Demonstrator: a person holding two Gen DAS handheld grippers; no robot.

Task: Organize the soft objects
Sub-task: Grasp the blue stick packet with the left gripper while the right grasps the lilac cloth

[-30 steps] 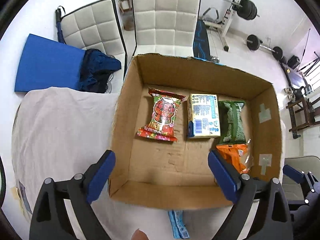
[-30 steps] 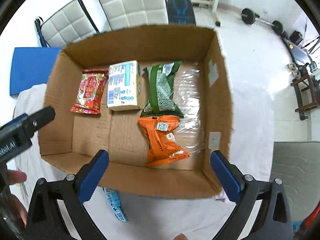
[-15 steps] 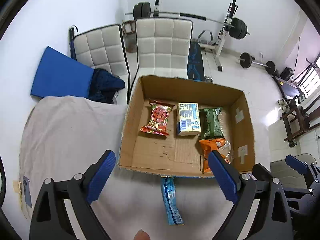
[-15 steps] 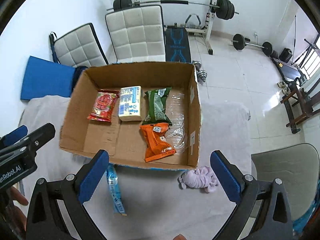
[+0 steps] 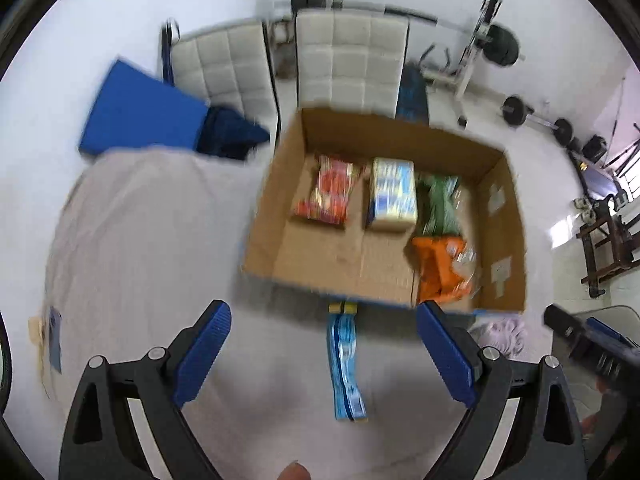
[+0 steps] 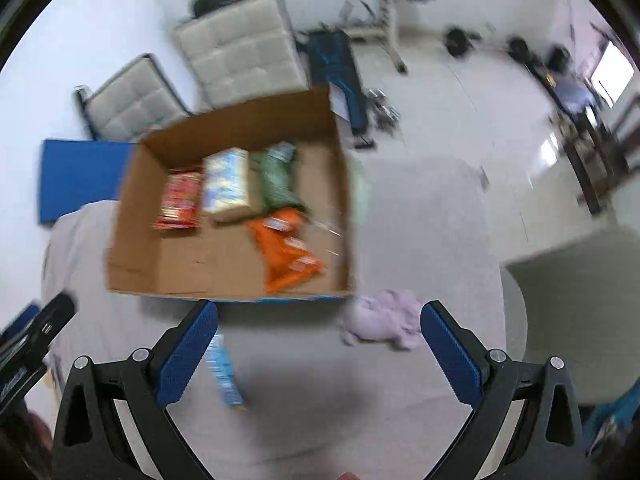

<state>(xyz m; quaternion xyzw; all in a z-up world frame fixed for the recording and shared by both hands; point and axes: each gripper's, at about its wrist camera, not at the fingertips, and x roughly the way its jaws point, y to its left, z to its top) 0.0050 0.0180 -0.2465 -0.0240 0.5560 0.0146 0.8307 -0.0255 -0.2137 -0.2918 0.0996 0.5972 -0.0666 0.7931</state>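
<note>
An open cardboard box stands on a table covered in grey cloth. It holds a red packet, a white and blue pack, a green packet and an orange packet. A blue packet lies on the cloth in front of the box. A lilac soft cloth lies at the box's near right corner. My left gripper is open and empty above the blue packet. My right gripper is open and empty, with the lilac cloth between its fingers.
Two white padded chairs and a blue mat stand behind the table. Gym weights lie on the floor further back. A grey seat is at the right of the table.
Both grippers have pulled back and up from over the box. The blue packet and the lilac cloth have come into view. The right gripper has swung to the right.
</note>
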